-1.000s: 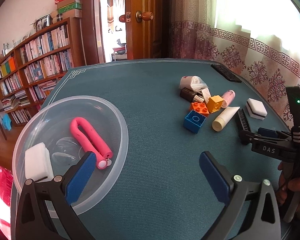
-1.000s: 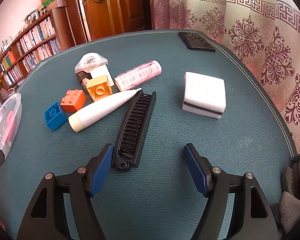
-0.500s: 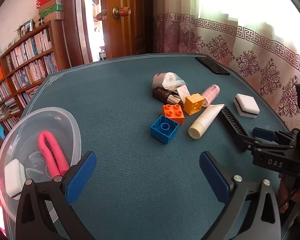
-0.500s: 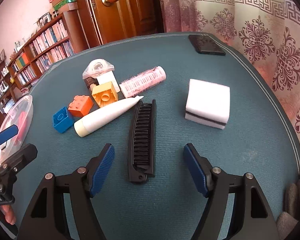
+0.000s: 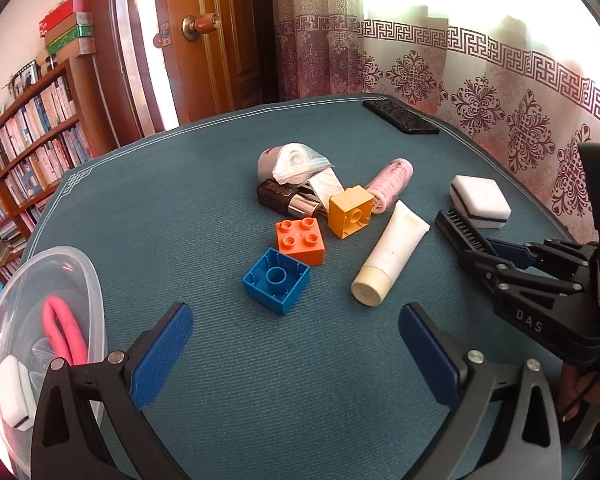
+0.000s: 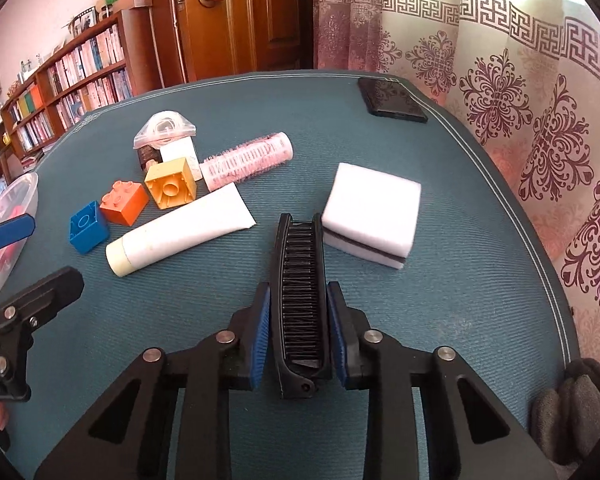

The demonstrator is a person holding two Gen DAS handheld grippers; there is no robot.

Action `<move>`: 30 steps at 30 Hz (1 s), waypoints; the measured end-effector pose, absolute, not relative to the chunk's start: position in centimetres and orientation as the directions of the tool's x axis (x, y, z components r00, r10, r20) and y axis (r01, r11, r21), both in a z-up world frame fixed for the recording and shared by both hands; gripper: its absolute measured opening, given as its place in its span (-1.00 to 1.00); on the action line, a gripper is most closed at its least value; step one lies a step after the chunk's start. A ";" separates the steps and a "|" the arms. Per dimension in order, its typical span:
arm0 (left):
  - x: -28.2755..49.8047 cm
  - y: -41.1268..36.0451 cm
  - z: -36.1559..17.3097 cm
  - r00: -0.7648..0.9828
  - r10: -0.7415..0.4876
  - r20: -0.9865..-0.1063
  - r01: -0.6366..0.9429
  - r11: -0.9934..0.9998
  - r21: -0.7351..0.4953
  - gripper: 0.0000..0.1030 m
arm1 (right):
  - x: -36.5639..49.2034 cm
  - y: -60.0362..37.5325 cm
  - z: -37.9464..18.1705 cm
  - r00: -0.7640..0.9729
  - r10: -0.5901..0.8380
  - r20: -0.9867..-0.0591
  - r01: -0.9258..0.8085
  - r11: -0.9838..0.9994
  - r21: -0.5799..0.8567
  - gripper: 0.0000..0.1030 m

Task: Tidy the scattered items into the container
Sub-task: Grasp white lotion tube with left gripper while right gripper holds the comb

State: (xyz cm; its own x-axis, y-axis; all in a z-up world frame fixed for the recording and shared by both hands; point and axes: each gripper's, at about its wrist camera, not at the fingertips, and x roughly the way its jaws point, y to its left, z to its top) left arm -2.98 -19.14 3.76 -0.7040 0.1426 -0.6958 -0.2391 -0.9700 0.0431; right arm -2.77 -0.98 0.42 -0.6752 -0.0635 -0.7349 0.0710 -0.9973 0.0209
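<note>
Legible text: "DAS", pale capitals, printed on black body of right gripper (image 5: 496,254), seen in left wrist view. Same marking on left gripper (image 6: 18,248) in right wrist view cut by frame edge, not readable. Book spines on bookshelf (image 6: 80,68) too small to be read.

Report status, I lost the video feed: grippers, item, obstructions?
Right gripper shut on black comb, on the table. Left gripper open, empty, above the cloth. Bowl far left; blocks, tube between.
</note>
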 end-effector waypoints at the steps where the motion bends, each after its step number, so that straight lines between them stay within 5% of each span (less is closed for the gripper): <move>1: -3.2 -18.8 3.7 -0.699 0.155 -0.698 -0.250 -0.967 0.036 1.00 | -2.4 -0.6 0.4 -0.675 -0.064 -0.735 0.068 -0.997 0.024 -0.43; 11: -5.5 -15.2 3.2 -0.670 0.206 -0.713 -0.334 -0.942 0.042 0.85 | -0.9 1.7 0.2 -0.673 -0.114 -0.731 0.077 -0.993 0.084 -0.43; 16: -6.9 -14.3 2.6 -0.645 0.231 -0.728 -0.359 -0.933 0.021 0.30 | -0.7 1.7 0.2 -0.674 -0.125 -0.728 0.081 -0.992 0.095 -0.42; 30: -7.8 -12.7 1.5 -0.590 0.300 -0.750 -0.454 -0.891 0.001 0.25 | -0.6 1.9 0.0 -0.677 -0.141 -0.722 0.086 -0.990 0.113 -0.41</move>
State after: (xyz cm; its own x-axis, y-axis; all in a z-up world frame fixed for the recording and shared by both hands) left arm -7.75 -12.72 1.50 -0.5898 0.2998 -0.7498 -0.4543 -0.8909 0.0011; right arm -0.61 1.91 0.04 -0.6774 -0.1411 -0.7220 0.0857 -0.9899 0.1131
